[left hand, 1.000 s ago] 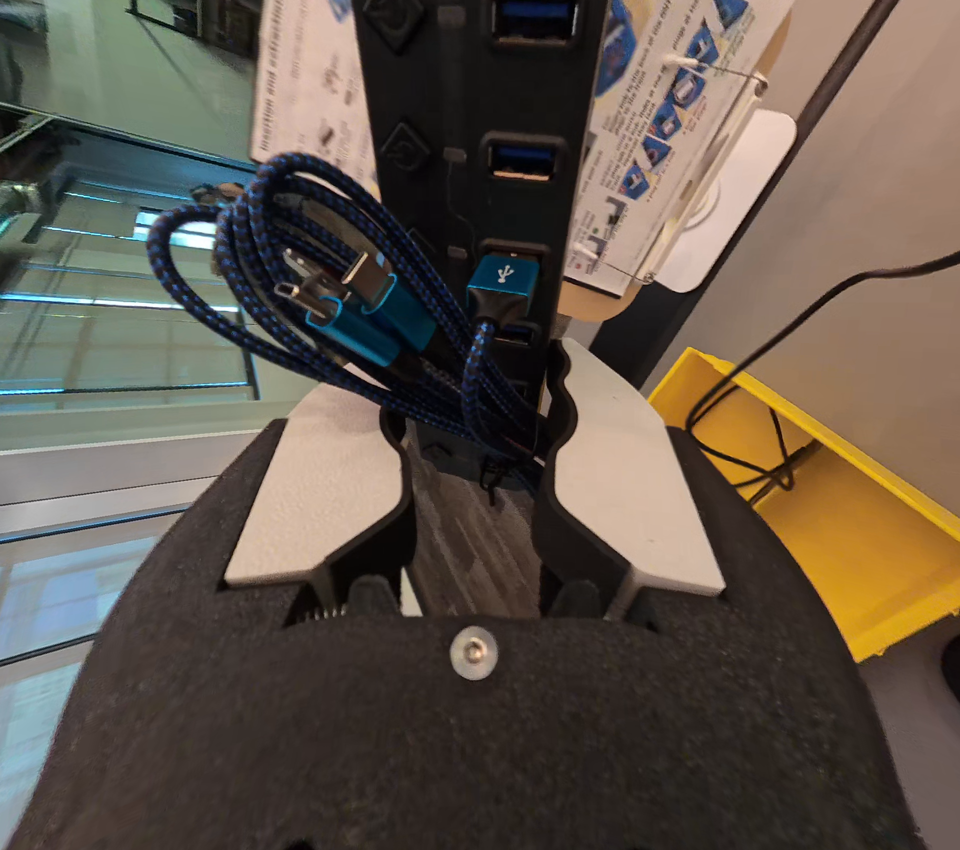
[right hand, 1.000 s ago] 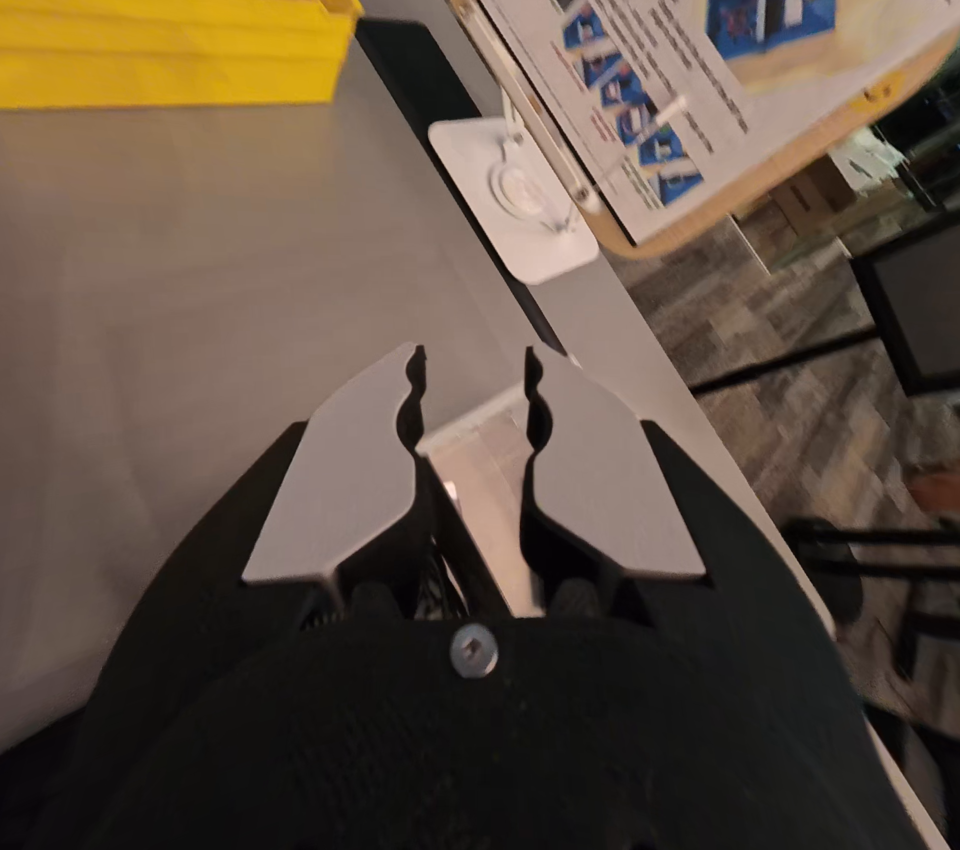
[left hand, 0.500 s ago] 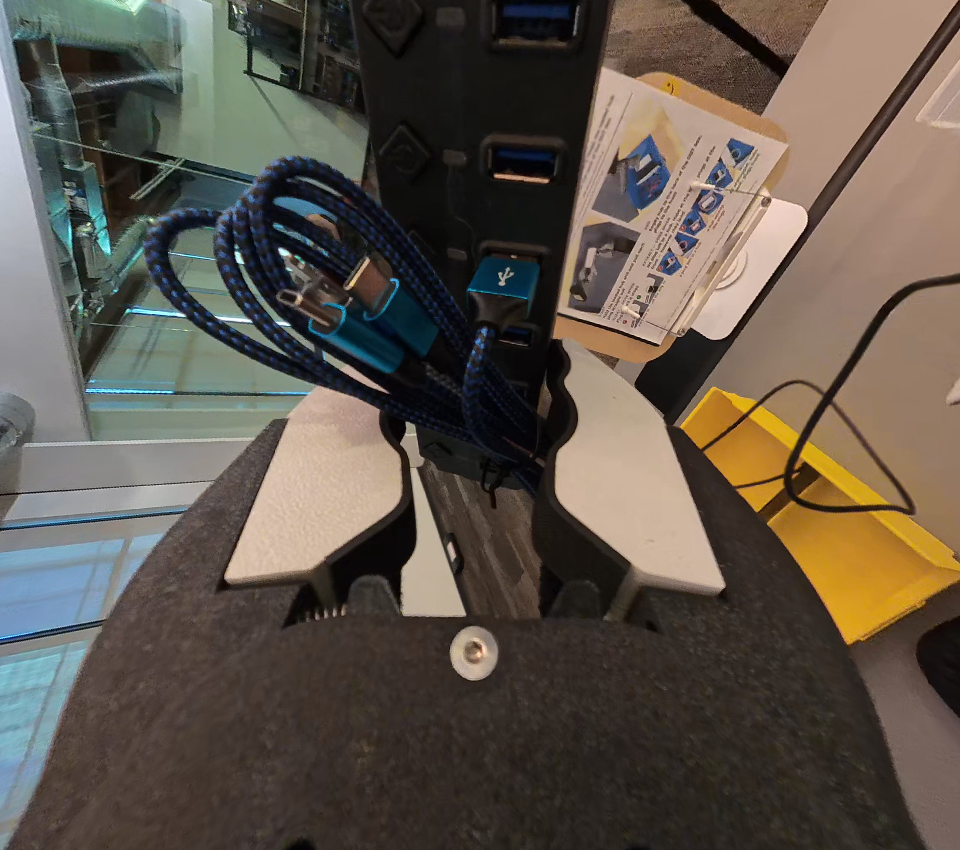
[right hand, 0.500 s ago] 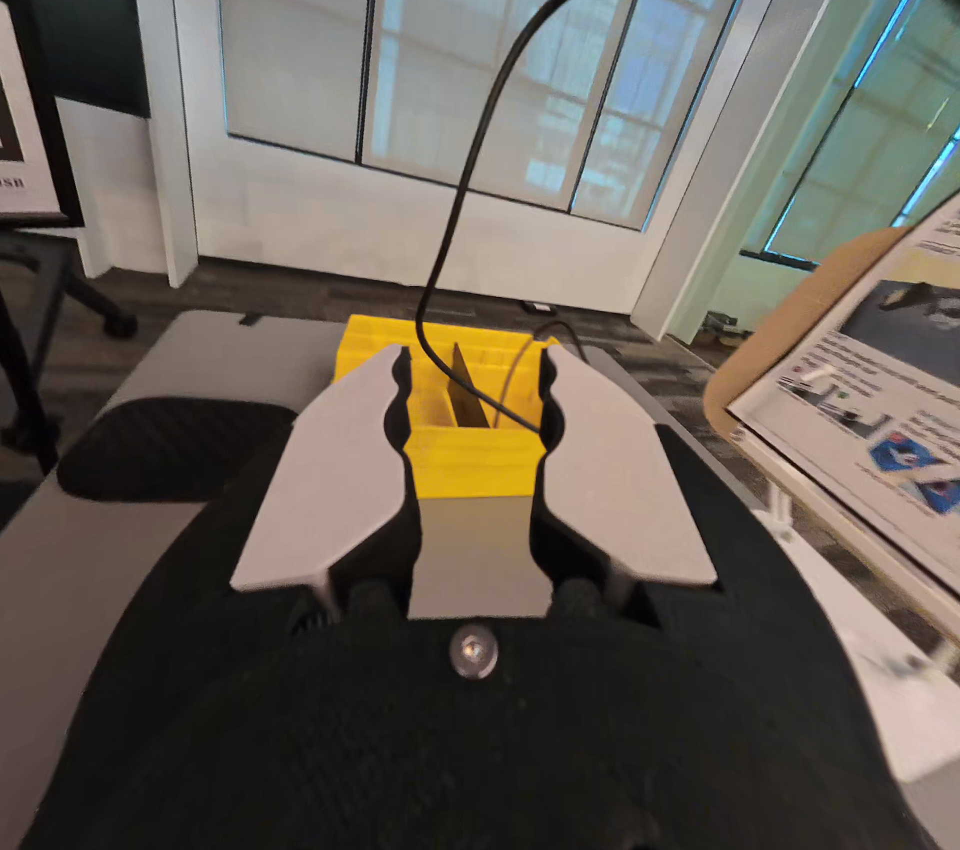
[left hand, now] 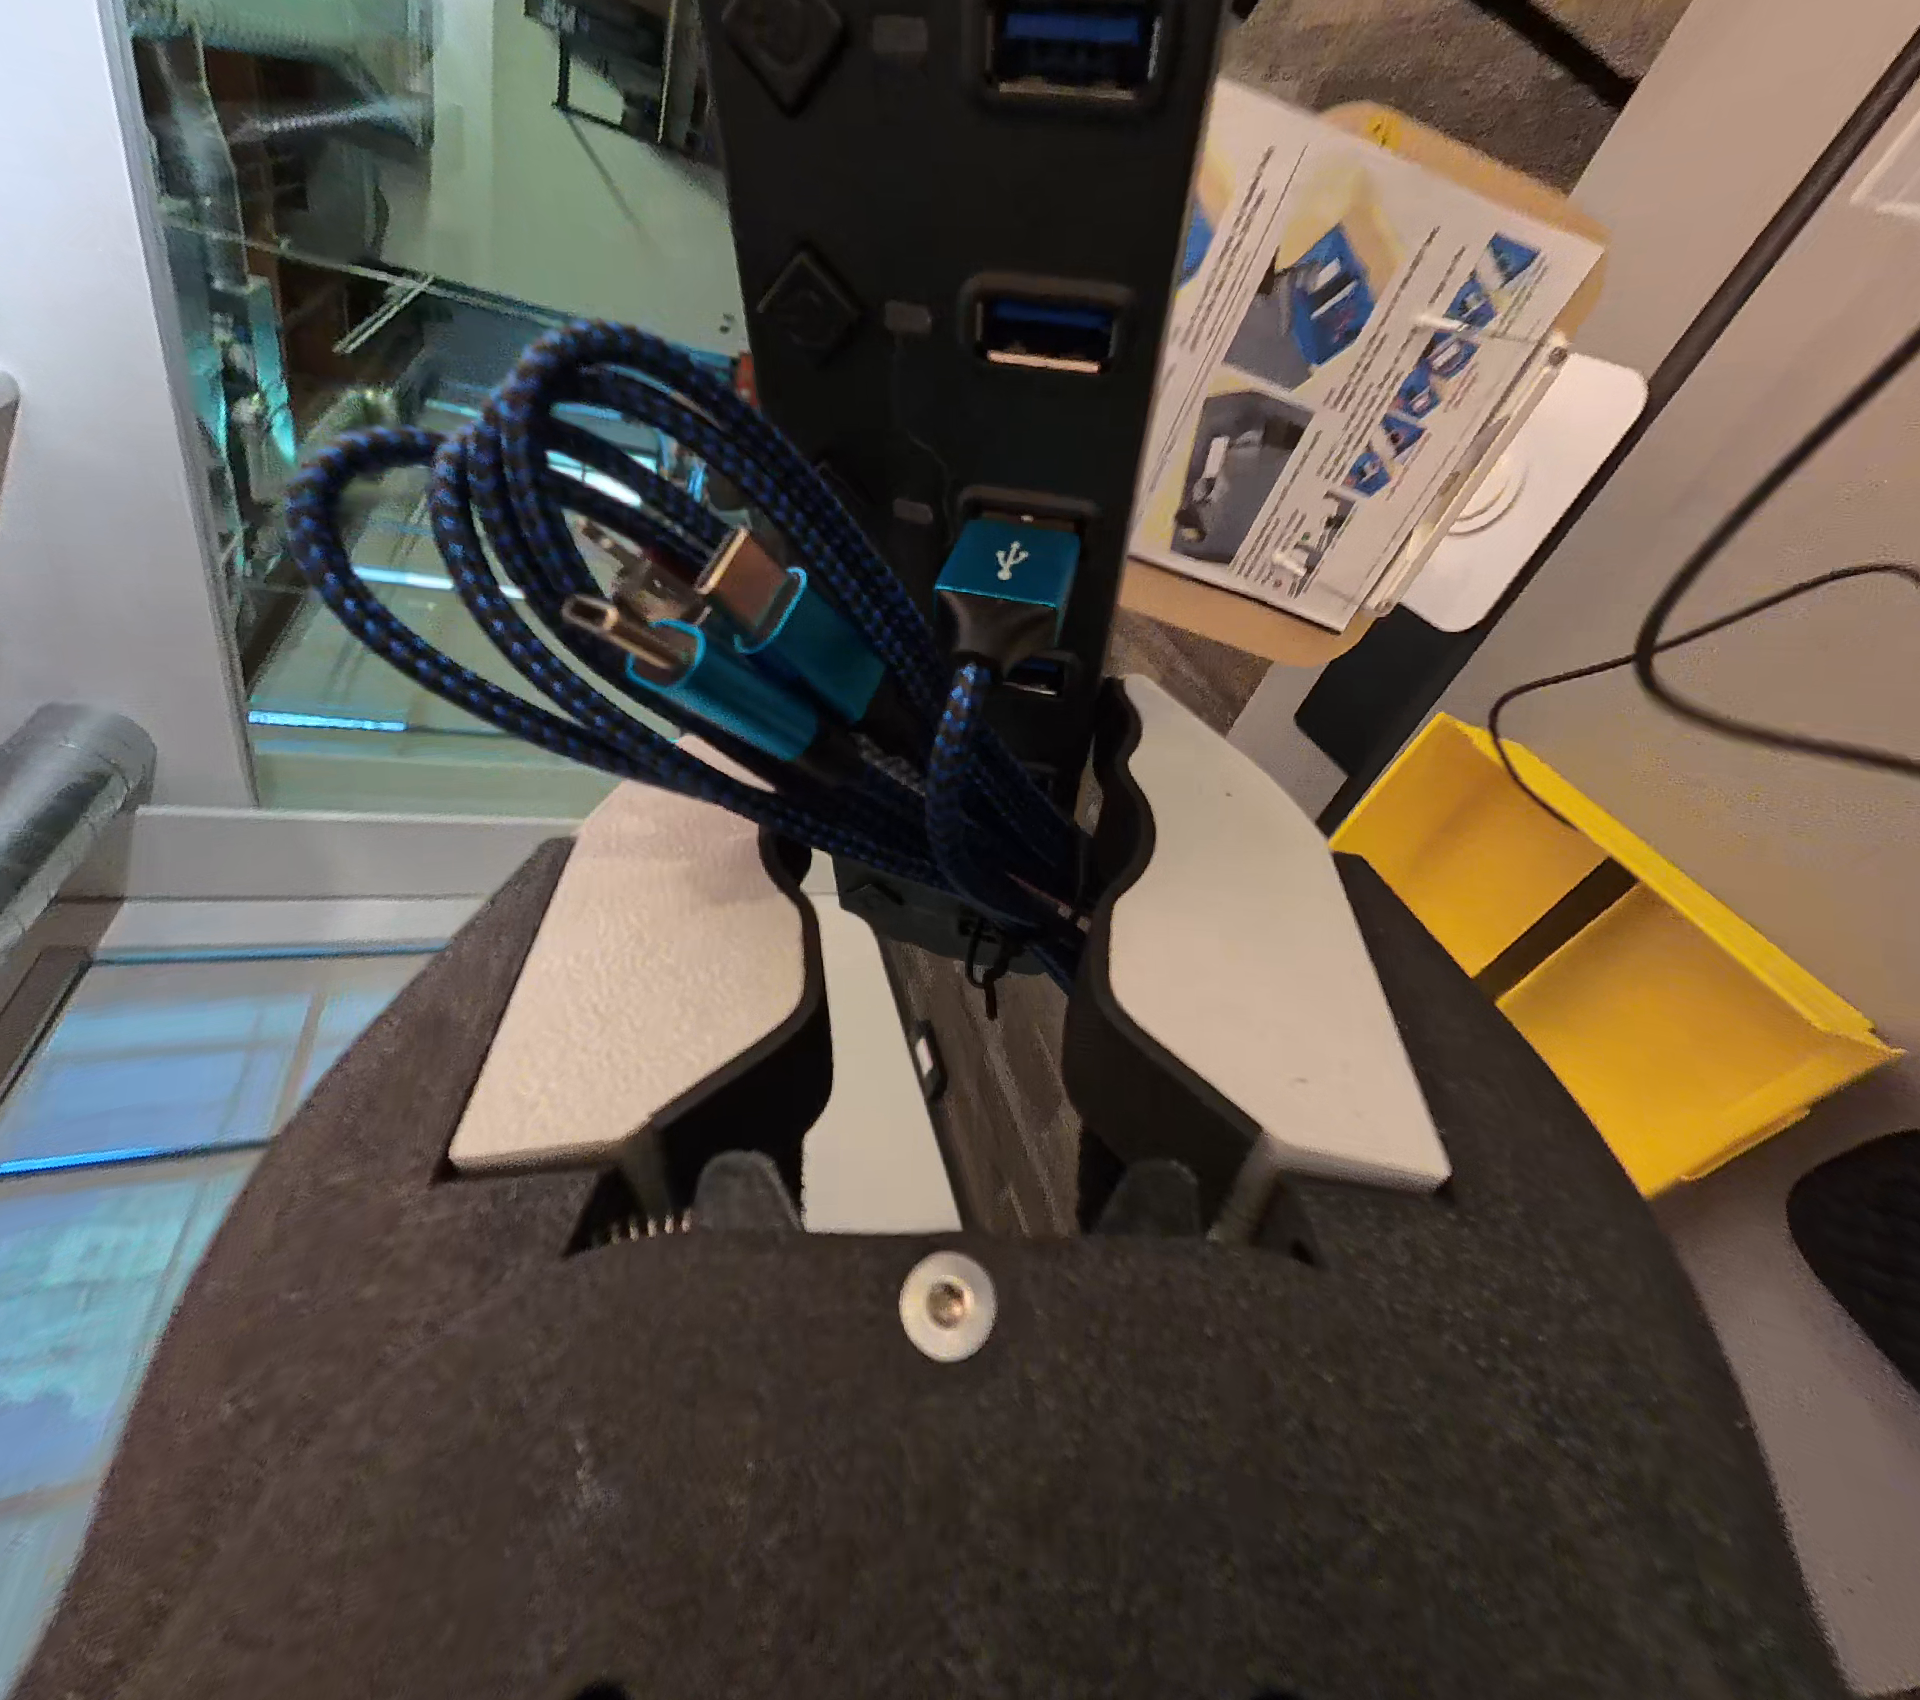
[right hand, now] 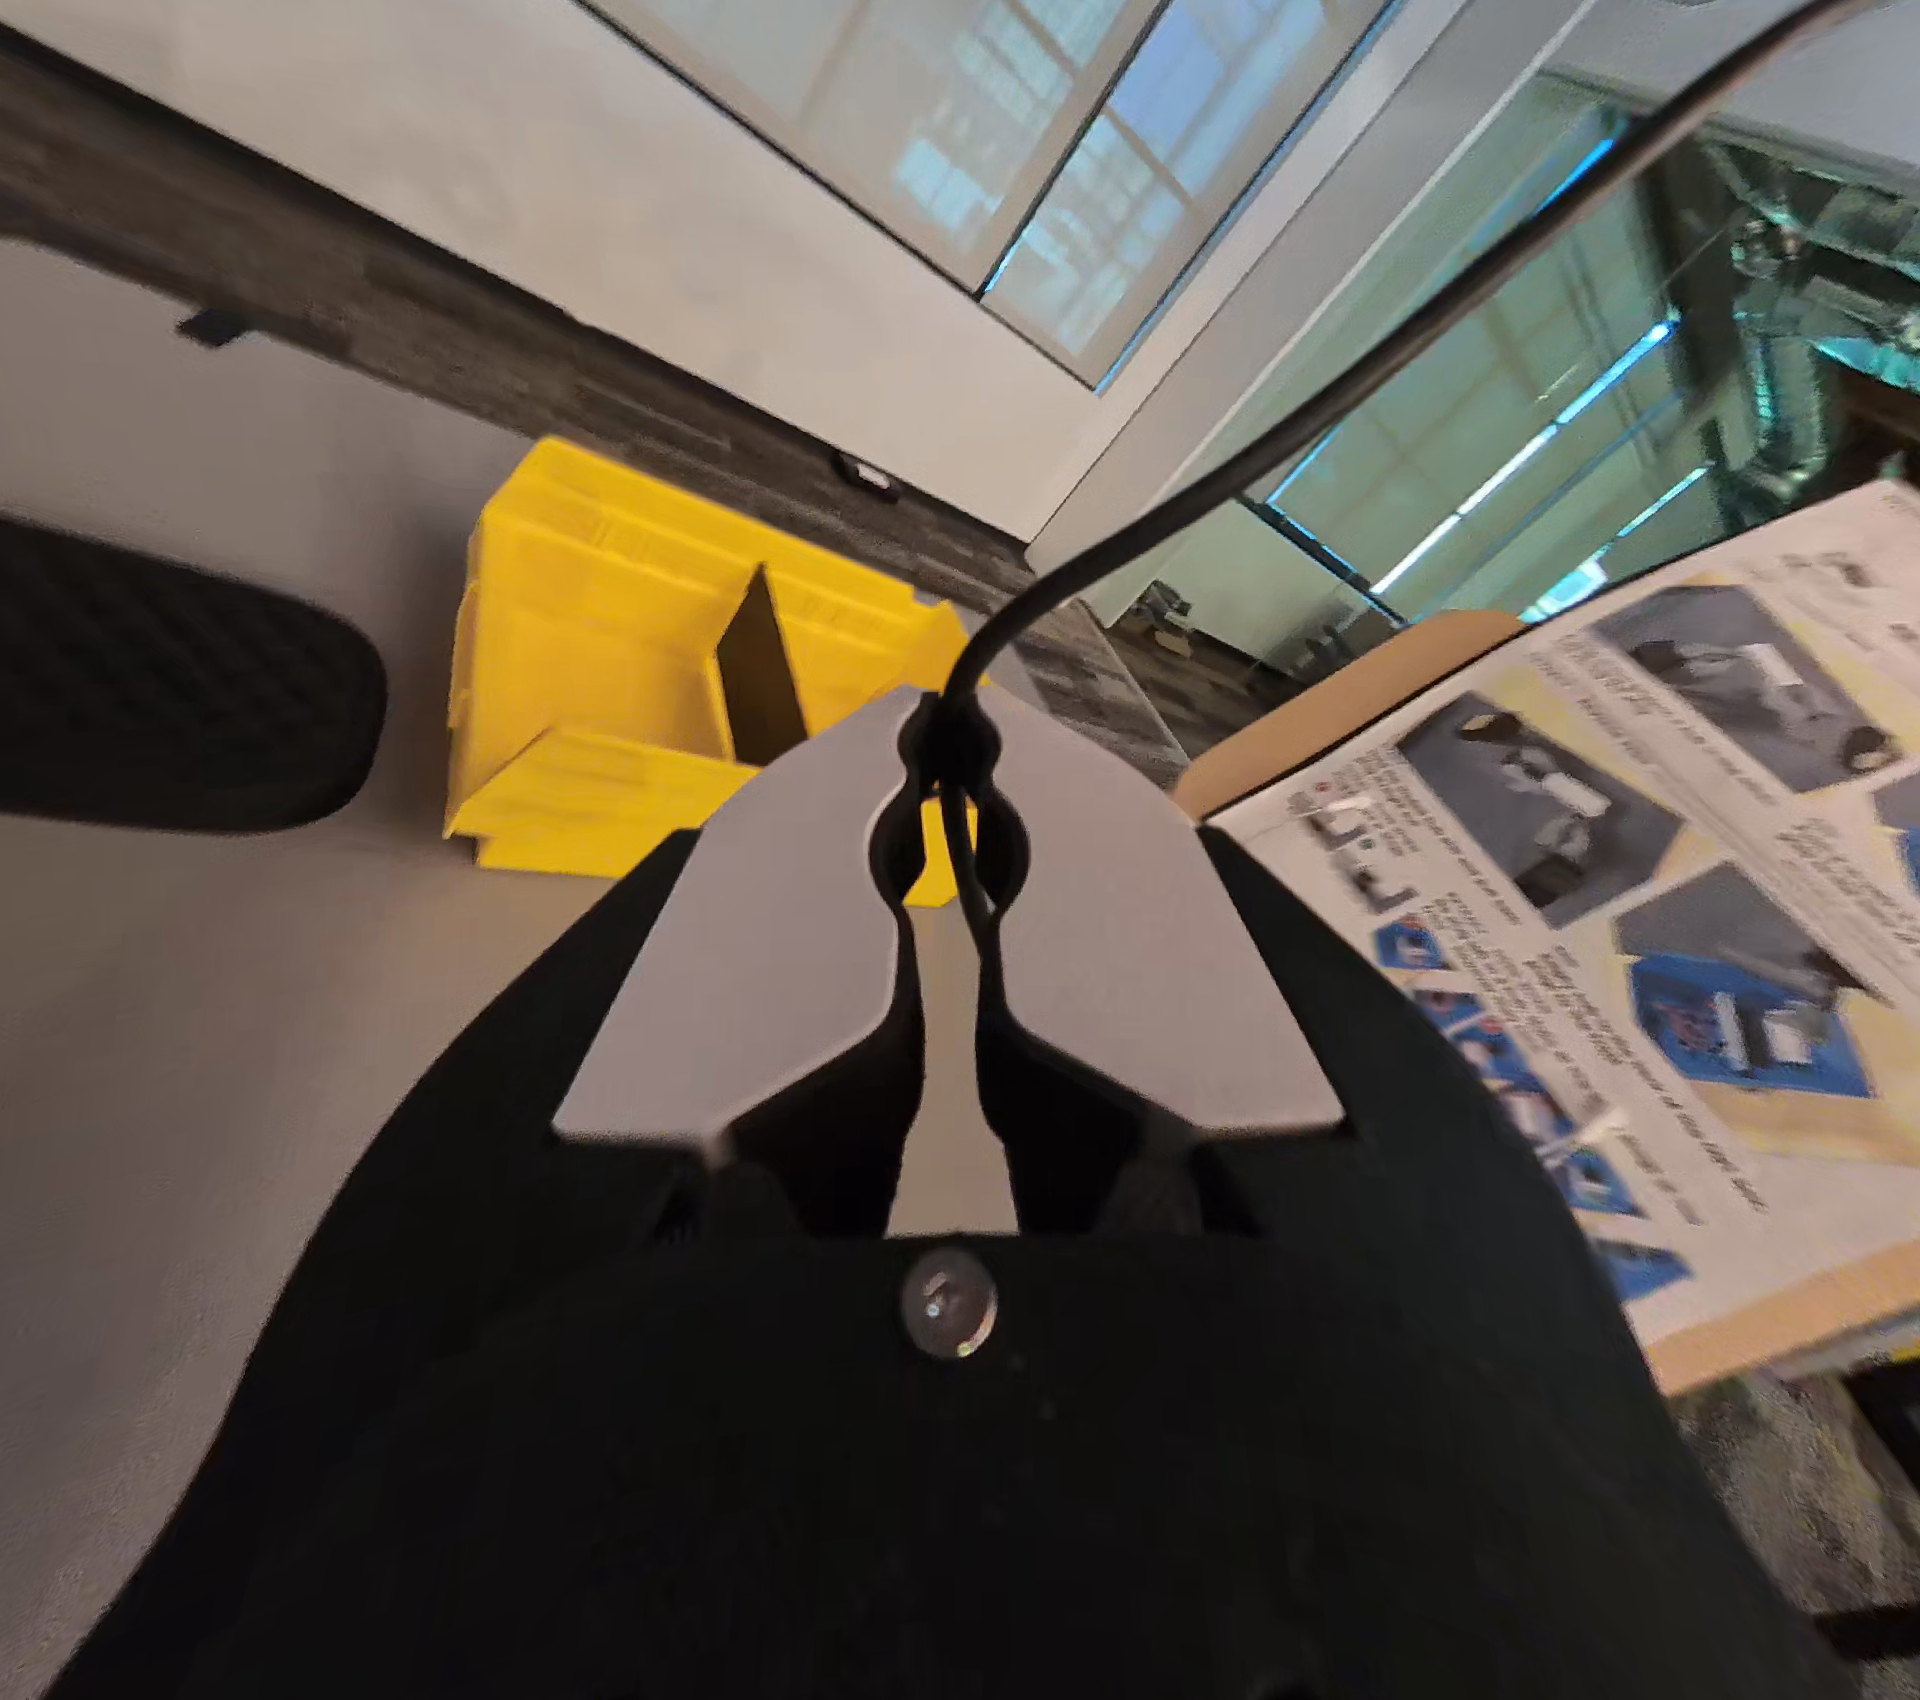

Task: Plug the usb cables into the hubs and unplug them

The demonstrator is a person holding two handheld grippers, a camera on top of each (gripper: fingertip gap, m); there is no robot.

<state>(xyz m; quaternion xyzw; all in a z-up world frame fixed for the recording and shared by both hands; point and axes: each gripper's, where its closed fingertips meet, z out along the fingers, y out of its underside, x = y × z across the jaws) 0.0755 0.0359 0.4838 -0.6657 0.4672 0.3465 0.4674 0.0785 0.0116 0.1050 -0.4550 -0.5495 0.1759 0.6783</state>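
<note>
1. Left gripper (left hand: 951,829), frame centre, clamps the black hub (left hand: 951,196); blue plug (left hand: 1003,575) seated mid-frame.
2. Right gripper (right hand: 951,741) pinches the black cable (right hand: 1351,393) shut at centre.
3. Keep the hub steady; avoid tugging the cable sideways.

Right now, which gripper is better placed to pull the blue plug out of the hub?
Right: the left gripper is shut on the hub, steadying it. The right gripper must first release the black cable.
</note>
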